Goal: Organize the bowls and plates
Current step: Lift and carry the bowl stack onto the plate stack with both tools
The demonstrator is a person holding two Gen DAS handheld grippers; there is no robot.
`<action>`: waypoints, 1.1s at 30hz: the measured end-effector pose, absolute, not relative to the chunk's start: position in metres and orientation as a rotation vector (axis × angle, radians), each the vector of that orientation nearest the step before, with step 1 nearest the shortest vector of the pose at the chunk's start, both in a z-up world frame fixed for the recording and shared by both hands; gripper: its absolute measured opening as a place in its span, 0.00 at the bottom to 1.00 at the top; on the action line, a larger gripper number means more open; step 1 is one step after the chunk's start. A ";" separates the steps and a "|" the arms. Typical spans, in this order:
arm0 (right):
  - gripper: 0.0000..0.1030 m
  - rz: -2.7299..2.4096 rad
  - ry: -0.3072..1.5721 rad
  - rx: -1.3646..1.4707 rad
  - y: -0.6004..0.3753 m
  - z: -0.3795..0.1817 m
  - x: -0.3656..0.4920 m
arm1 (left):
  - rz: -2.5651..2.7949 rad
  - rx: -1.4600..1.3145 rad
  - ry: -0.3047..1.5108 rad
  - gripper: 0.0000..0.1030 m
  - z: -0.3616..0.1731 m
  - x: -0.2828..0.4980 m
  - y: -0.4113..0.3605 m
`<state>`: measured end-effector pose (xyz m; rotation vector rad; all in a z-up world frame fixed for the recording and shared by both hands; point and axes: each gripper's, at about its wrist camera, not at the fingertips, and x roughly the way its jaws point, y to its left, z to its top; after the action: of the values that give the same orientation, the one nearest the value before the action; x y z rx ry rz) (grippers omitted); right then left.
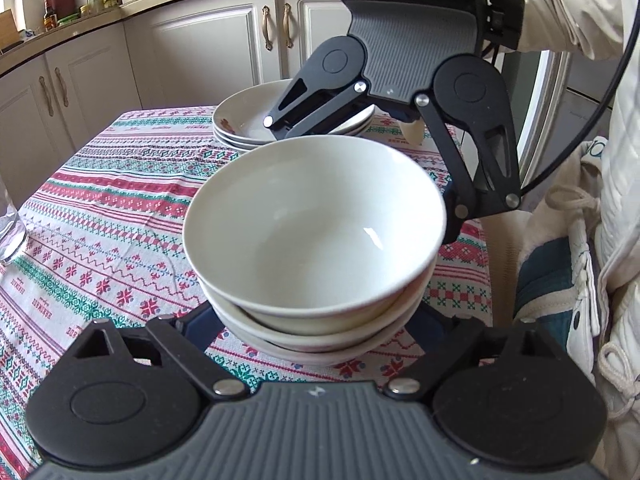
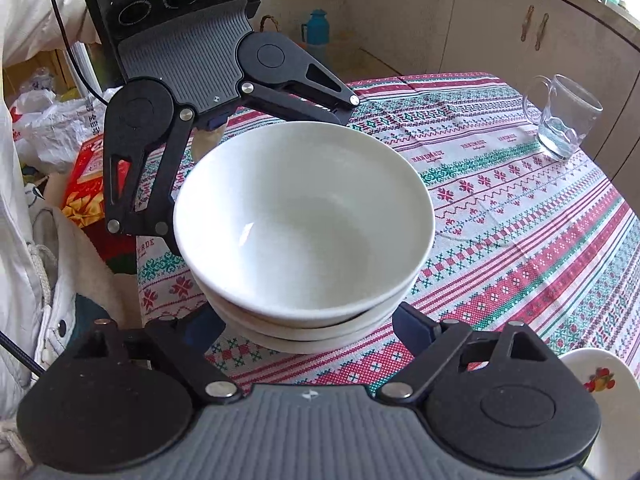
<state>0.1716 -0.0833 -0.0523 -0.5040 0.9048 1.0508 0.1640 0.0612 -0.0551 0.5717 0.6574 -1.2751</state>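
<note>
A stack of three white bowls [image 1: 316,220] [image 2: 304,220] stands on the patterned tablecloth [image 1: 100,208], near its edge by the person. My left gripper [image 1: 316,320] reaches in from one side, its blue pads [image 1: 198,320] lying against the lowest bowls. From the opposite side comes my right gripper [image 2: 306,326], and its pads [image 2: 414,326] also sit against the stack's lower rims. Each gripper shows in the other's view, beyond the bowls: the right gripper [image 1: 348,132] and the left gripper [image 2: 276,120]. The bowls hide most of the fingertips. Behind the bowls lies a stack of shallow white plates [image 1: 240,120].
A glass mug [image 2: 564,120] [image 1: 8,220] stands toward the table's far side. A plate with a fruit print [image 2: 600,380] lies beside the right gripper. The person's white jacket [image 1: 600,160], bags and a red box [image 2: 88,184] crowd the table's edge. Kitchen cabinets [image 1: 200,40] stand behind.
</note>
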 end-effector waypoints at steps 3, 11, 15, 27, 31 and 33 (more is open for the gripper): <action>0.90 1.059 0.911 -0.487 -0.084 -0.052 0.172 | -1.279 0.555 0.665 0.91 -0.055 0.167 0.062; 0.90 1.074 0.915 -0.452 -0.083 -0.054 0.175 | -1.286 0.548 0.662 0.90 -0.057 0.168 0.062; 0.89 1.070 0.916 -0.445 -0.084 -0.053 0.175 | -1.284 0.538 0.666 0.90 -0.058 0.169 0.062; 0.89 1.059 0.900 -0.436 -0.088 -0.048 0.168 | -1.266 0.522 0.681 0.90 -0.052 0.165 0.057; 0.89 1.054 0.890 -0.444 -0.094 -0.040 0.166 | -1.261 0.531 0.663 0.90 -0.042 0.164 0.049; 0.89 1.046 0.878 -0.447 -0.098 -0.034 0.165 | -1.261 0.534 0.650 0.90 -0.036 0.165 0.044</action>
<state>0.1654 -0.0982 -0.0344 -0.4473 0.8776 1.0459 0.1650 0.0439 -0.0361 0.5340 0.6500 -1.2614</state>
